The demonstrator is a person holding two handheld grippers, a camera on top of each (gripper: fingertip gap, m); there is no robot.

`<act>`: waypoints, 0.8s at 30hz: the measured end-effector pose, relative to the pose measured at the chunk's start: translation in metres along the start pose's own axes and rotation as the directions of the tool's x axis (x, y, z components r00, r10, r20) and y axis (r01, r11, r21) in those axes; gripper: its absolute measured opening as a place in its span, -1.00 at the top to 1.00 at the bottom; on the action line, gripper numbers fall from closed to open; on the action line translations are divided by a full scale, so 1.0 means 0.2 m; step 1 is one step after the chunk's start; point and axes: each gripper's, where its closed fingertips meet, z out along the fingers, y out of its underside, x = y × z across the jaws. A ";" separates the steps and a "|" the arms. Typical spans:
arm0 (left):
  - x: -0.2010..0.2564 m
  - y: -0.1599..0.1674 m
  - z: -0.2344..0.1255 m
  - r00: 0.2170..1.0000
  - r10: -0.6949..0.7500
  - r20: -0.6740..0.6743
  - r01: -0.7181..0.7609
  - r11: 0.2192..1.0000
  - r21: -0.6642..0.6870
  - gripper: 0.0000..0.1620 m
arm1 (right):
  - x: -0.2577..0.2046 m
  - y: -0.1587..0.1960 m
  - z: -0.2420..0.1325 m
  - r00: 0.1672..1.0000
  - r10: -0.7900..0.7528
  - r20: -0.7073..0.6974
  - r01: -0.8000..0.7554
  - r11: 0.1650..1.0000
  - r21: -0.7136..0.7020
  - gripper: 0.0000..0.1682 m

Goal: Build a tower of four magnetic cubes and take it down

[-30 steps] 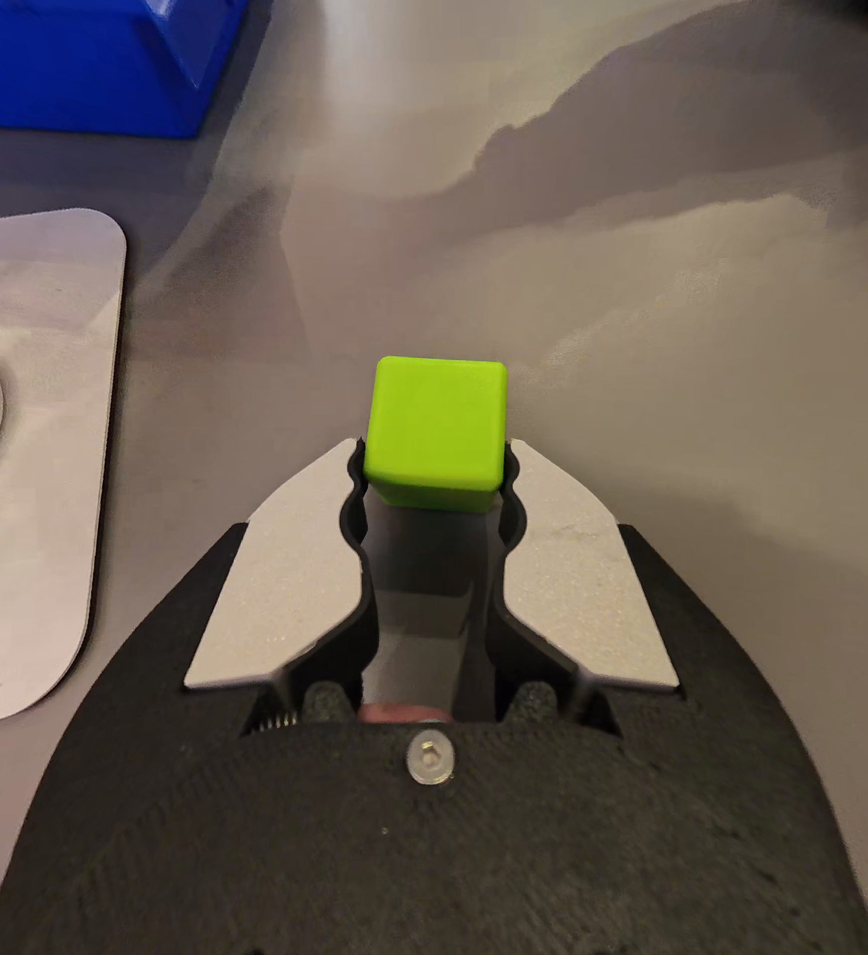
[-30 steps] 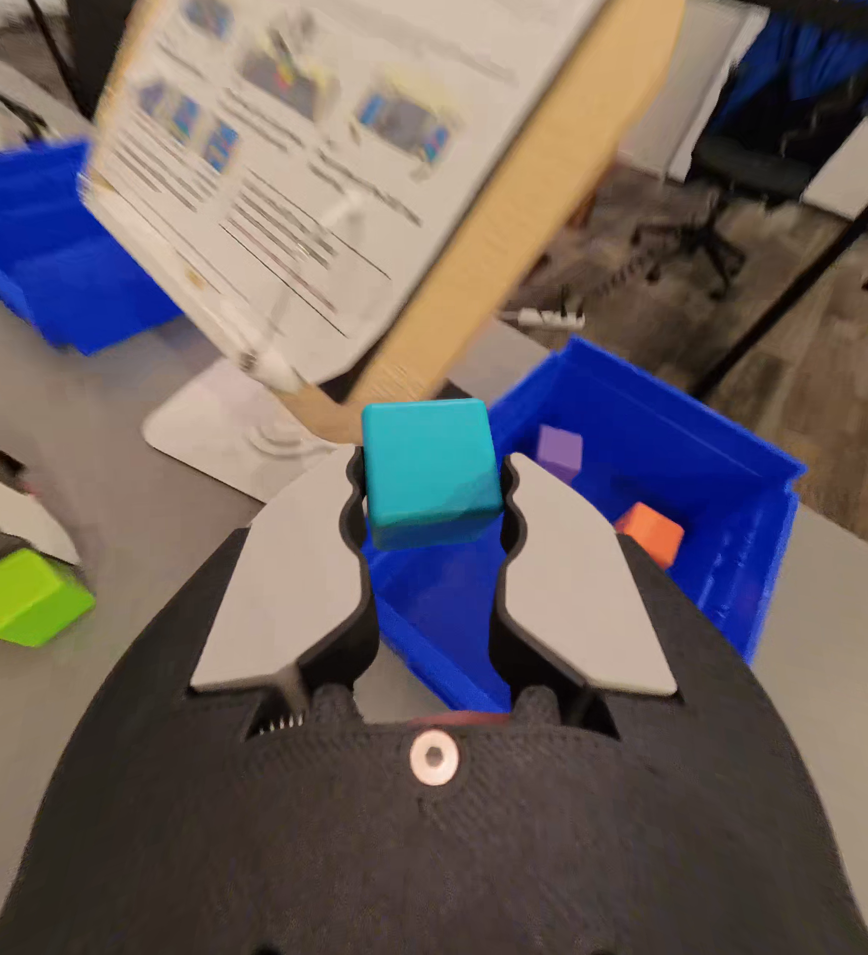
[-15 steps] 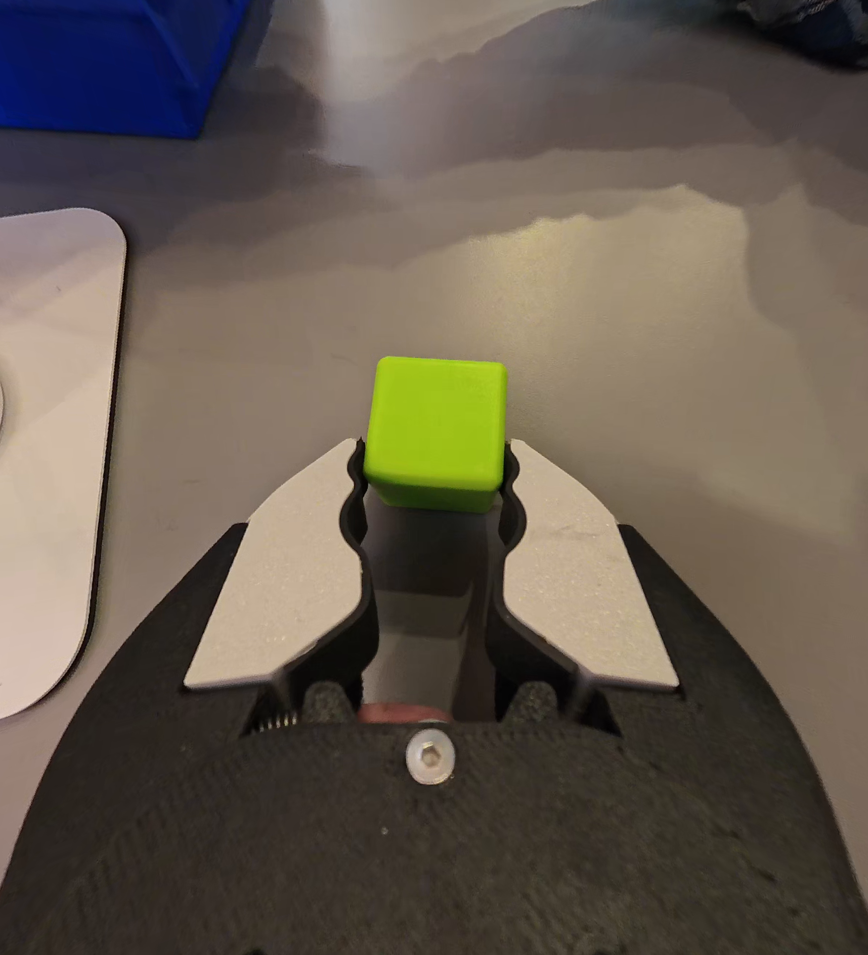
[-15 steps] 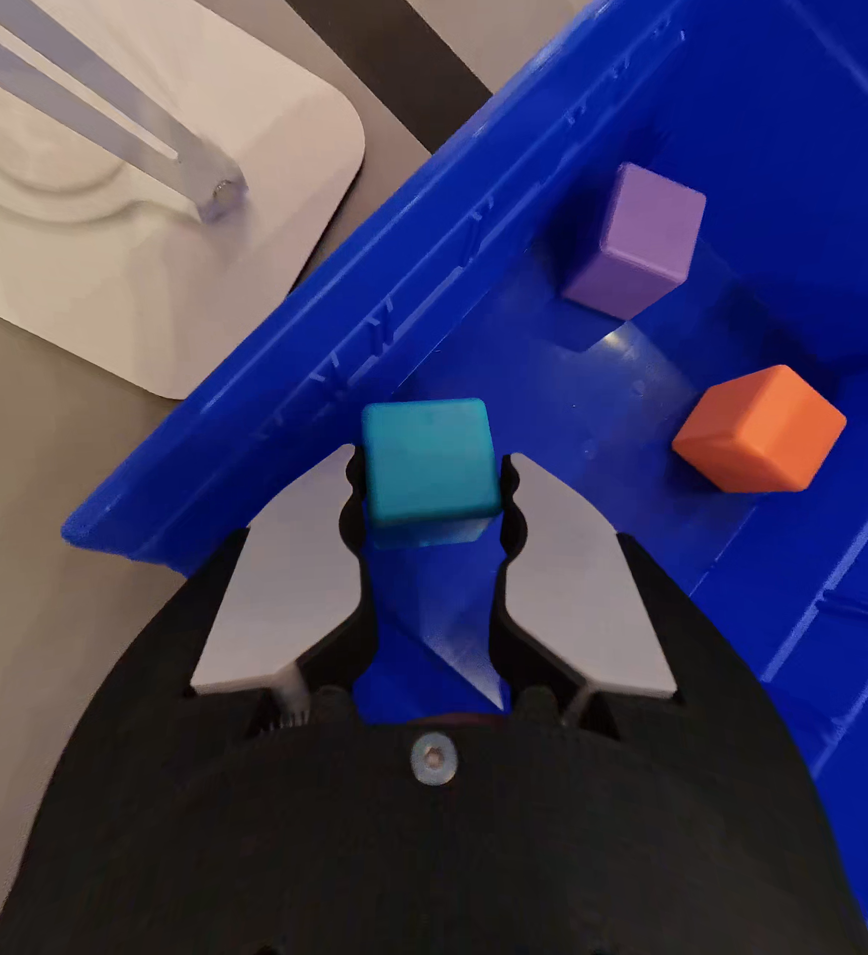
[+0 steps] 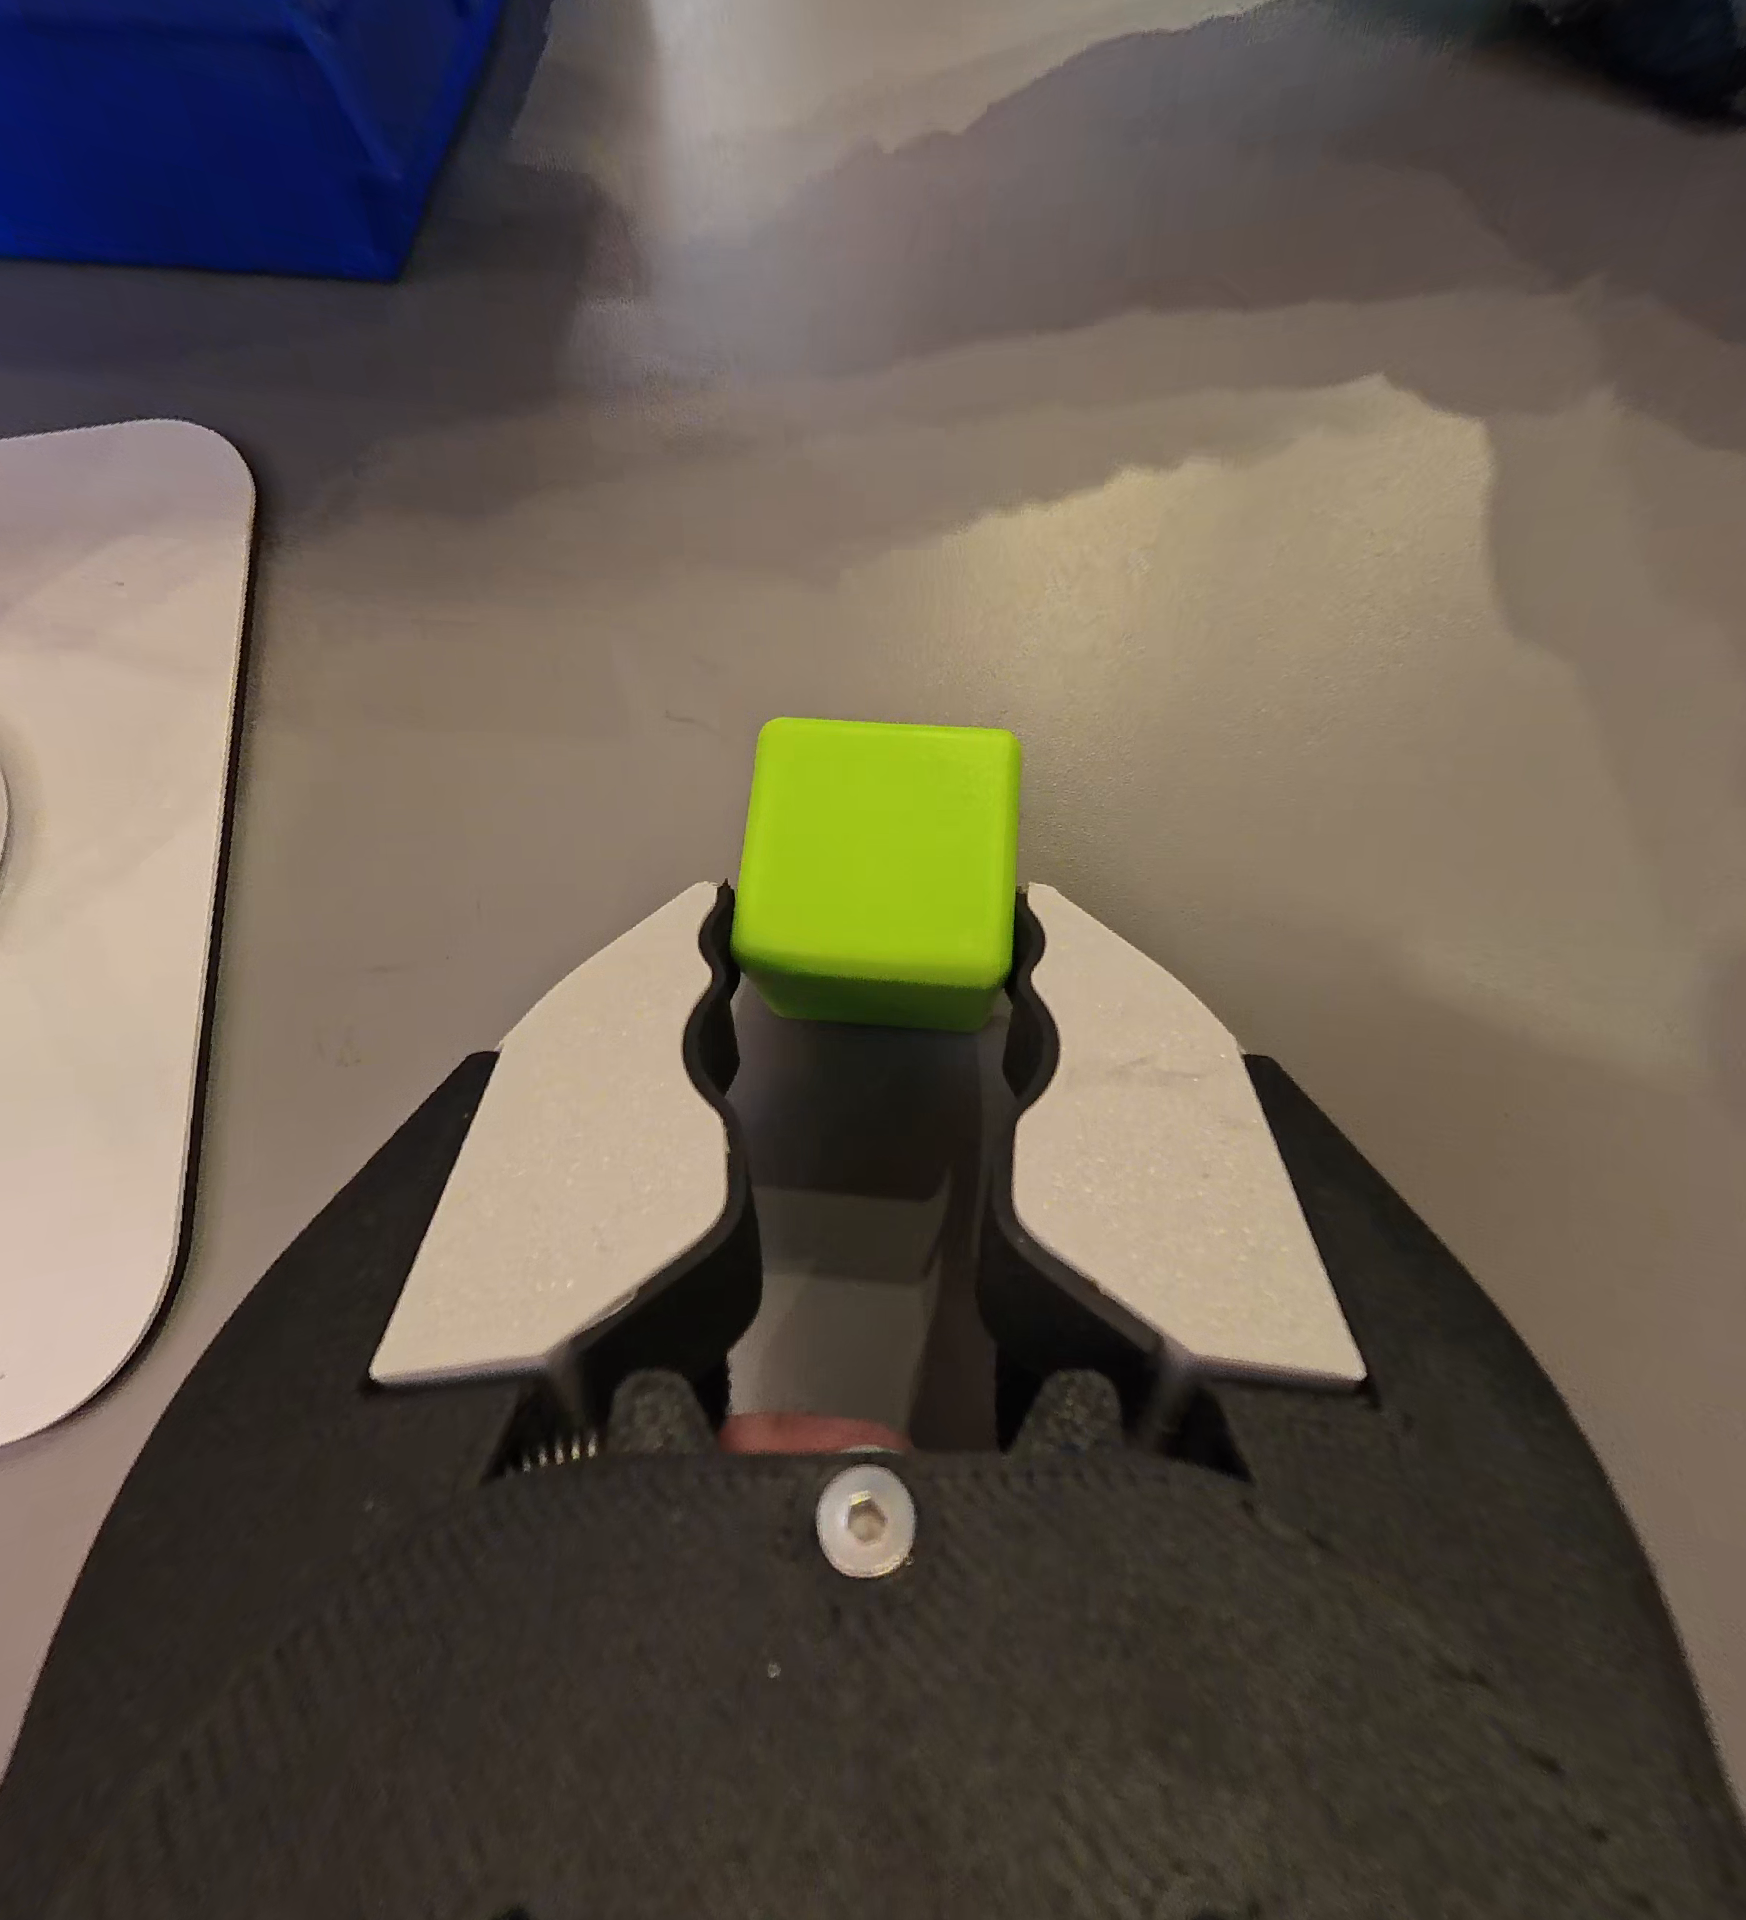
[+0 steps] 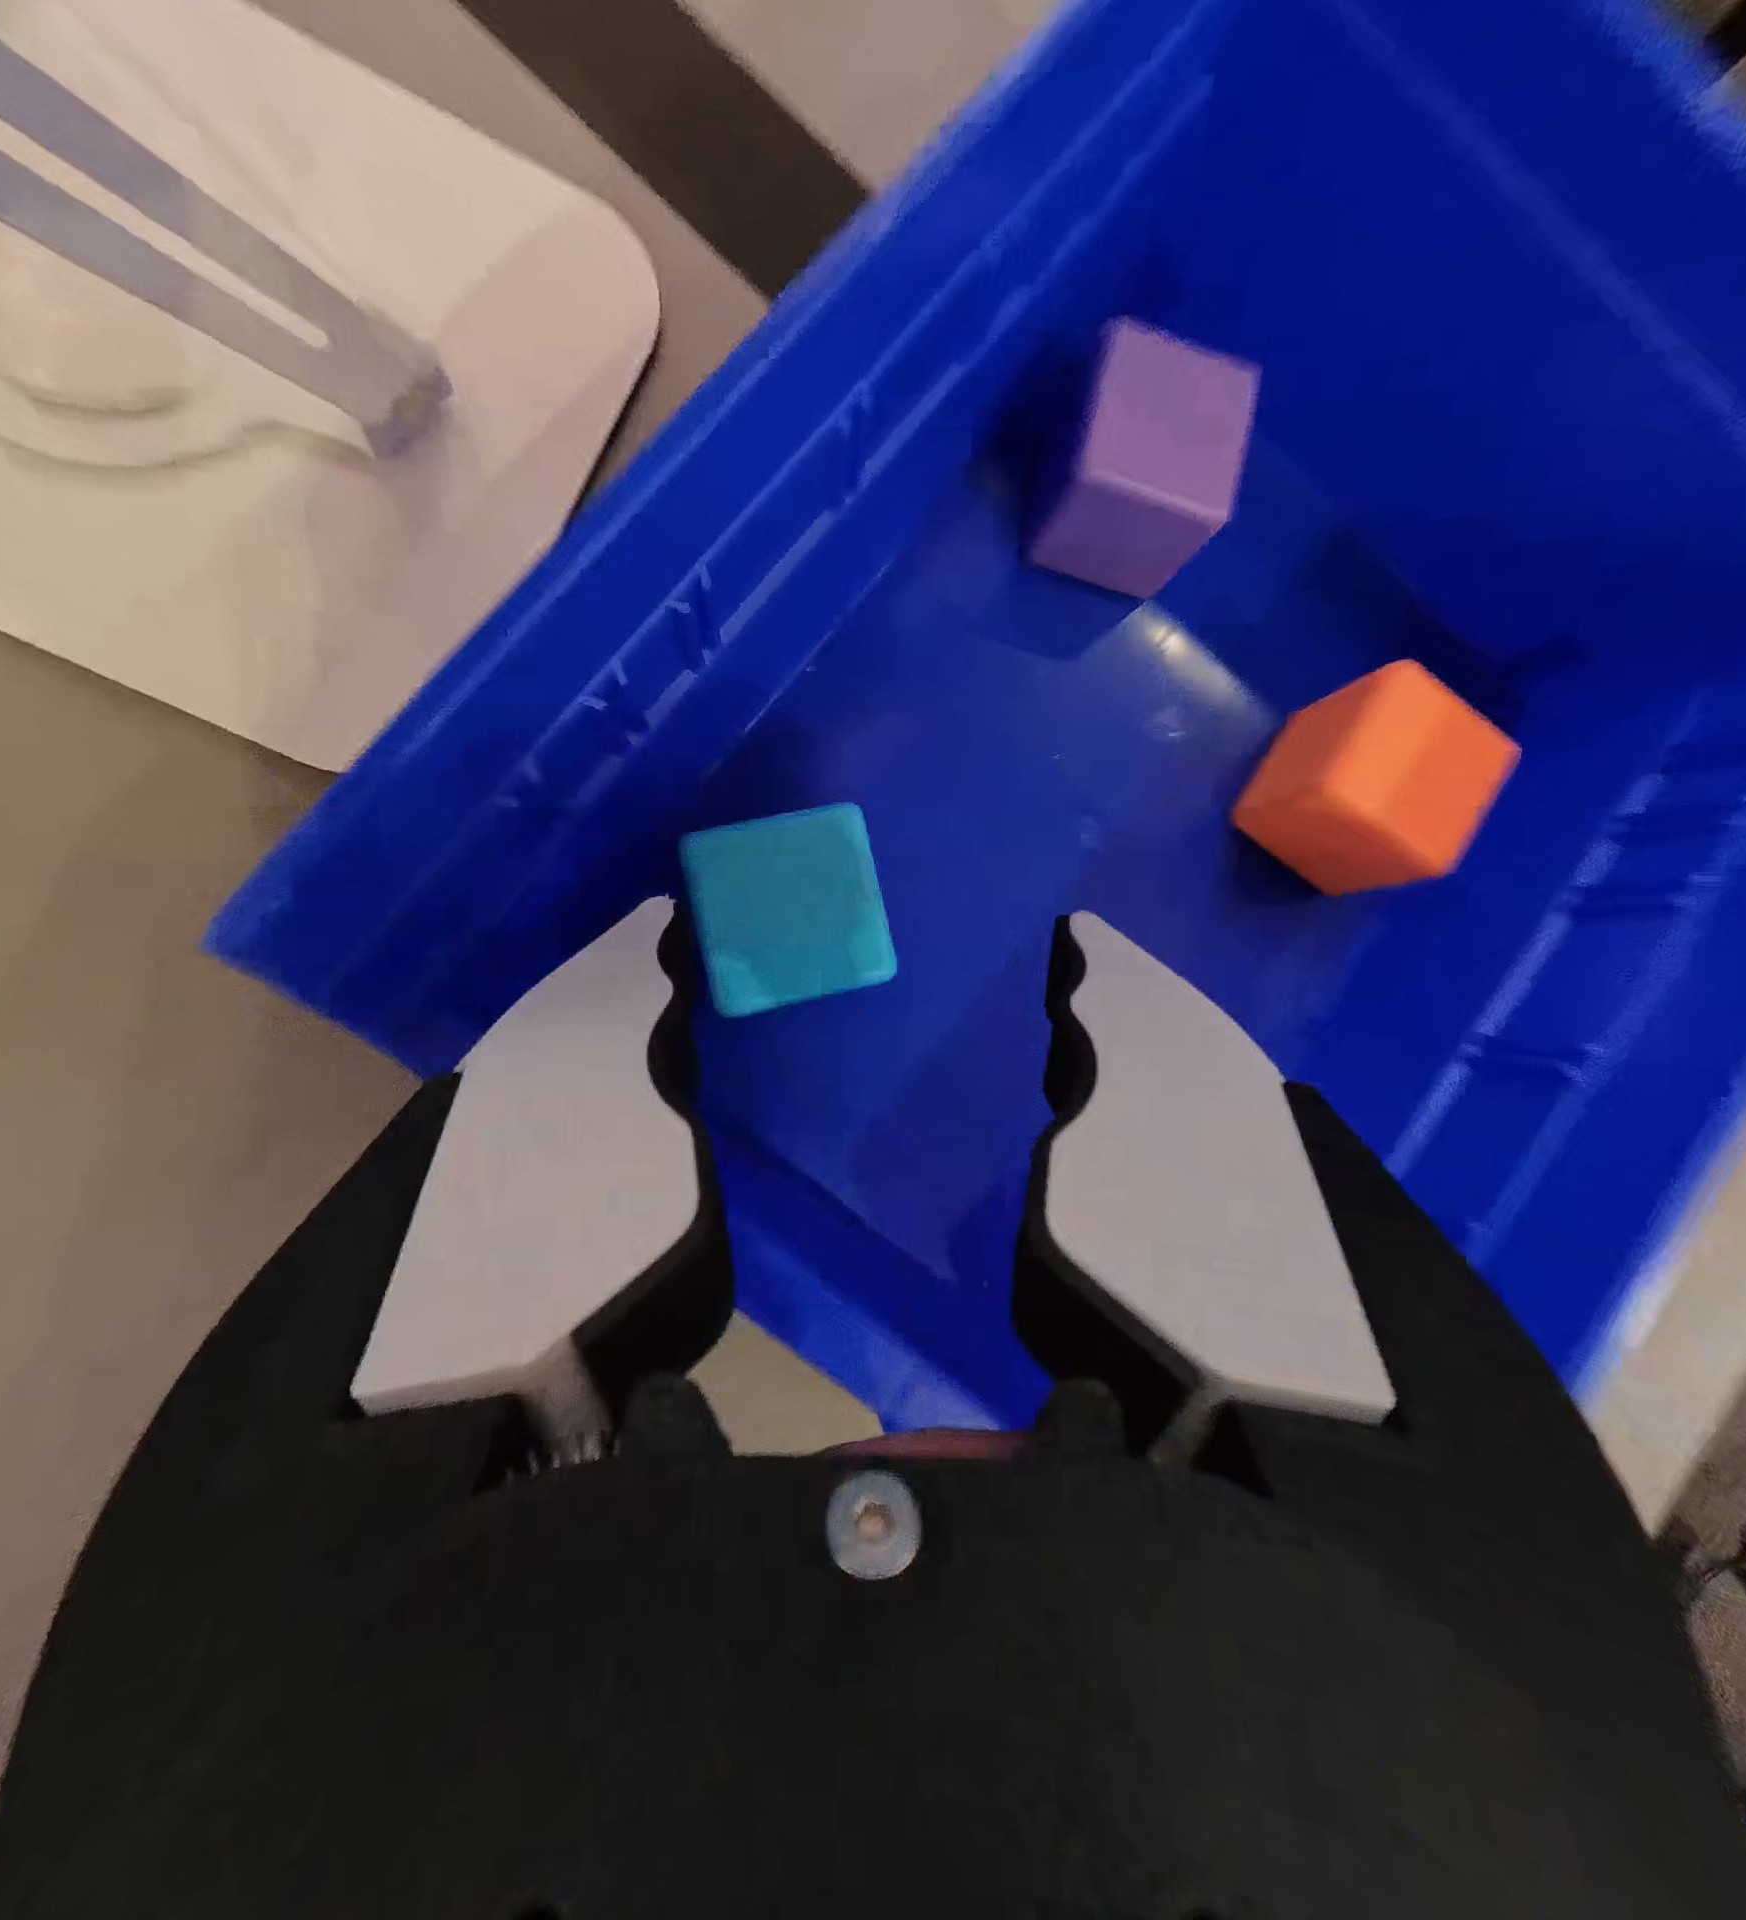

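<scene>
My left gripper (image 5: 874,914) is shut on a lime green cube (image 5: 879,868) and holds it low over the grey table. My right gripper (image 6: 864,920) is open above a blue bin (image 6: 578,717). A teal cube (image 6: 786,909) is loose by the left fingertip (image 6: 640,935), tilted, inside the bin. A purple cube (image 6: 1149,457) and an orange cube (image 6: 1373,779) lie on the bin floor farther in.
A white stand base (image 6: 225,488) with a clear slanted arm (image 6: 173,260) sits left of the bin; it also shows at the left of the left wrist view (image 5: 58,883). Another blue bin (image 5: 173,125) stands at the far left there.
My right gripper has opened and let go of the teal cube, which has dropped away to the left inside the bin. My left gripper has held still with the green cube.
</scene>
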 end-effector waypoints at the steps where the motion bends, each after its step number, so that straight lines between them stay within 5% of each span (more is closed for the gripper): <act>1: 0.00 0.00 0.00 1.000 0.000 0.000 0.000 1.000 0.000 0.39 | -0.01 -0.03 -0.08 1.000 -0.010 -0.011 0.010 0.999 0.044 0.26; 5: 0.00 0.00 0.00 1.000 -0.001 -0.001 0.001 1.000 0.000 0.39 | -0.17 -0.14 -0.39 0.993 -0.115 -0.030 0.119 0.975 0.190 0.31; 10: 0.00 0.00 0.00 1.000 0.000 0.000 0.000 1.000 0.000 0.39 | -0.70 -0.19 -0.55 0.935 -0.333 0.120 0.269 0.889 0.371 0.36; 17: 0.00 0.00 0.00 1.000 0.004 0.004 -0.004 1.000 0.004 0.38 | -1.31 0.05 -0.26 0.784 -0.501 0.366 0.385 0.856 0.346 0.31; 20: -0.02 -0.01 -0.01 1.000 -0.026 0.010 0.026 0.999 0.029 0.15 | -1.43 0.12 -0.15 0.731 -0.526 0.434 0.425 0.849 0.314 0.25; 24: -0.02 -0.02 -0.04 0.999 -0.041 -0.010 0.042 0.996 0.073 0.12 | -1.48 0.14 -0.08 0.721 -0.538 0.436 0.443 0.842 0.307 0.19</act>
